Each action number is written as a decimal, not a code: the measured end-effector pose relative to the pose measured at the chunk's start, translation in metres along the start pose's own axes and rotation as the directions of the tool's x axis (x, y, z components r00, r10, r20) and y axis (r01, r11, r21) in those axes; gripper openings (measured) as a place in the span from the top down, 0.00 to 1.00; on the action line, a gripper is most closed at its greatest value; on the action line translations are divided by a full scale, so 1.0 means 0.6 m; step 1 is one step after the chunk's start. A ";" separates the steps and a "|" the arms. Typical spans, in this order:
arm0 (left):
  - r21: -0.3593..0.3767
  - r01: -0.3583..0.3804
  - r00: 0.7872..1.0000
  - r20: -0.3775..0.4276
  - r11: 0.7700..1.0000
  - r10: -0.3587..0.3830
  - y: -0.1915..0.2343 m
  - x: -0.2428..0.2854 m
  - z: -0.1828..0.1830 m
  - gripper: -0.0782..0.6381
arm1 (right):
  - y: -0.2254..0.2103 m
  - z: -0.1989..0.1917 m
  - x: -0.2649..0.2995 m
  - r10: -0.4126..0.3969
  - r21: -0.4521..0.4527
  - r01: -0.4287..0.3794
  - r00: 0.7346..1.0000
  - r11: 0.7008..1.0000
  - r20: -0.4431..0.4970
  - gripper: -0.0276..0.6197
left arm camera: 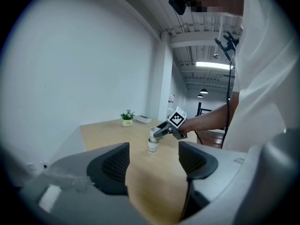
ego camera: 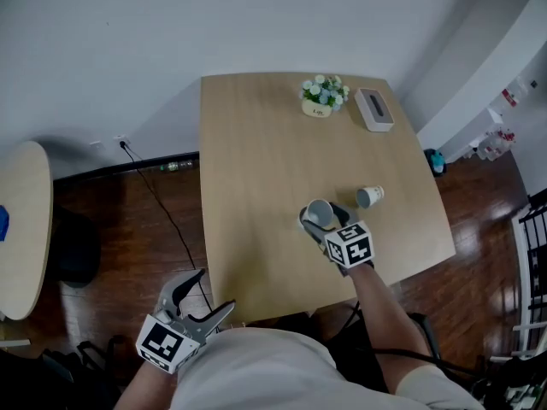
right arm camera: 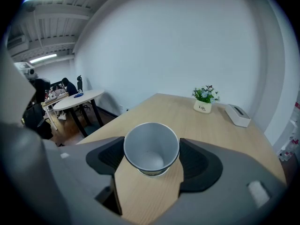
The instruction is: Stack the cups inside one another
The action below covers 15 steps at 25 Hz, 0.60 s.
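Note:
A grey paper cup [ego camera: 320, 213] sits between the jaws of my right gripper [ego camera: 318, 222], which is shut on its sides near the table's front middle. In the right gripper view the cup [right arm camera: 151, 149] shows its empty inside, with both pads against it. A second cup [ego camera: 369, 196] stands on the wooden table [ego camera: 256, 169] just to the right of the held one. From the left gripper view the held cup [left arm camera: 155, 133] hangs a little above the other cup [left arm camera: 152, 146]. My left gripper [ego camera: 203, 307] is open and holds nothing, off the table's front left corner.
A small potted plant [ego camera: 324, 95] and a white tissue box [ego camera: 373, 109] stand at the table's far edge. A round table [ego camera: 21, 229] is to the left, and a black cable [ego camera: 162, 203] runs over the dark wooden floor. A white wall rises behind.

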<state>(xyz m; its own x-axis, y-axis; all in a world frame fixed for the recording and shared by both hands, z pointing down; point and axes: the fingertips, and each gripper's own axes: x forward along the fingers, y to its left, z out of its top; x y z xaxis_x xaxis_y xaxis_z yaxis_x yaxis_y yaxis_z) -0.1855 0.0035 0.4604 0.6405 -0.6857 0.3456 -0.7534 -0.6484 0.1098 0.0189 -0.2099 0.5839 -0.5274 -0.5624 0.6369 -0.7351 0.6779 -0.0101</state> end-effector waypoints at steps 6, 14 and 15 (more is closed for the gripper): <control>-0.003 0.028 1.000 -0.008 1.000 -0.028 -0.003 0.016 -0.001 0.40 | 0.008 -0.016 -0.019 0.002 0.003 -0.002 1.000 1.000 -0.006 0.36; 0.025 0.108 0.994 0.012 0.994 -0.108 -0.039 0.094 0.036 0.40 | -0.091 -0.078 -0.112 -0.140 0.047 0.143 0.989 0.989 -0.045 0.36; 0.025 0.116 0.993 0.018 0.993 -0.116 -0.044 0.105 0.042 0.40 | -0.113 -0.093 -0.122 -0.172 0.049 0.175 0.983 0.983 -0.063 0.36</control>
<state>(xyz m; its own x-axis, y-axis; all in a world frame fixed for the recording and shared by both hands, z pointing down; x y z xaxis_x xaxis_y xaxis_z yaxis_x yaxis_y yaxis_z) -0.1211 -0.0309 0.4559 0.7266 -0.6115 0.3133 -0.6700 -0.7316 0.1260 0.1314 -0.1882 0.5811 -0.3650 -0.6398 0.6763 -0.8363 0.5446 0.0638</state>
